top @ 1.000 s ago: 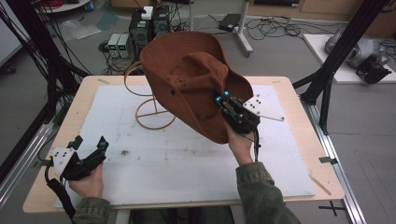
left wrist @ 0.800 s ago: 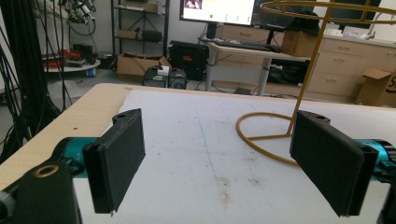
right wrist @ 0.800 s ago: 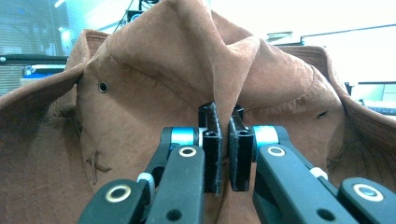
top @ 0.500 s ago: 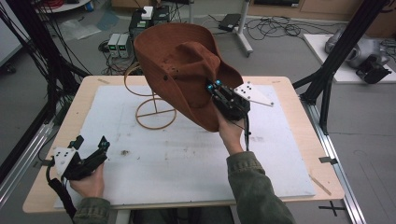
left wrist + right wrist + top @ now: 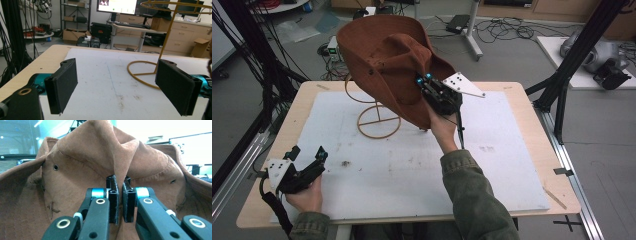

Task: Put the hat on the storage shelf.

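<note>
- The brown hat hangs in the air over the far half of the table, tilted, its crown and brim turned toward the high camera.
- The right gripper has the hat pinched: in the right gripper view a fold of the crown rises between the two jaws, which are closed on it with just the cloth between them.
- Beyond those jaws the hat spreads out to both sides; an eyelet sits up and to the left of them, a second eyelet to their right.
- Below the hat and to the left of the right gripper stands the yellow wire stand, its ring base on the white mat; the hat covers its top in the high view, and whether the two touch cannot be told.
- The right hand holds its gripper from behind, the green sleeve trailing toward the near edge.
- The left gripper is well apart from the hat, low at the near left corner of the table, held in the left hand.
- Its jaws stand wide apart with nothing between them; past them, in the left gripper view, lie the mat and the stand's base ring ahead to the right.
</note>
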Demonstrator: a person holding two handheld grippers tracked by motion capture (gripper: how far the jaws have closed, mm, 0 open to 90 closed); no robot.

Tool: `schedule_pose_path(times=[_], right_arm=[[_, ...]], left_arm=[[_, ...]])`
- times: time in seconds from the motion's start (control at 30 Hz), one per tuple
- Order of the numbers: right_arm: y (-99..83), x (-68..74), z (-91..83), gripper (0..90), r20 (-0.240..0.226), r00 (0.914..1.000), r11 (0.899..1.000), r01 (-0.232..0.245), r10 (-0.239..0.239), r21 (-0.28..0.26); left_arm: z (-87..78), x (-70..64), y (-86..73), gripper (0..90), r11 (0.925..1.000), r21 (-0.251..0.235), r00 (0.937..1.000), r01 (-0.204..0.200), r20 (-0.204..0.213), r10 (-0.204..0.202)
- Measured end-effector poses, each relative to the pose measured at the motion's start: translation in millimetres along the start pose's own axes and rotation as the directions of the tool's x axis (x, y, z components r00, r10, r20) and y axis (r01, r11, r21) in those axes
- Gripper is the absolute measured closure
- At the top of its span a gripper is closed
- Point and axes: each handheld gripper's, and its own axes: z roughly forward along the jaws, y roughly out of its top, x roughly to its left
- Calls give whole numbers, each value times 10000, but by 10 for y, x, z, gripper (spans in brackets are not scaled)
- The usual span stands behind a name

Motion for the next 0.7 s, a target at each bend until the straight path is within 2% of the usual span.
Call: schedule_pose_path(times=[0.1,0.33,0.47,0.7], right_arm=[[13,30,92,867,-70,9999,9999,-112,113,88],[106,133,322,866,-275,9996,9999,20,-15,169],[153,165,478,866,-740,9971,9996,215,-201,176],[196,258,720,866,-775,9965,9987,346,-316,368]], left_arm=[[3,8,-6,183,10000,11,10000,74,-19,-74],[-3,31,-4,183,10000,-13,9999,96,-71,-96],[12,24,-13,186,10000,37,10000,88,46,-88],[8,56,-13,186,9999,21,9999,147,50,-147]])
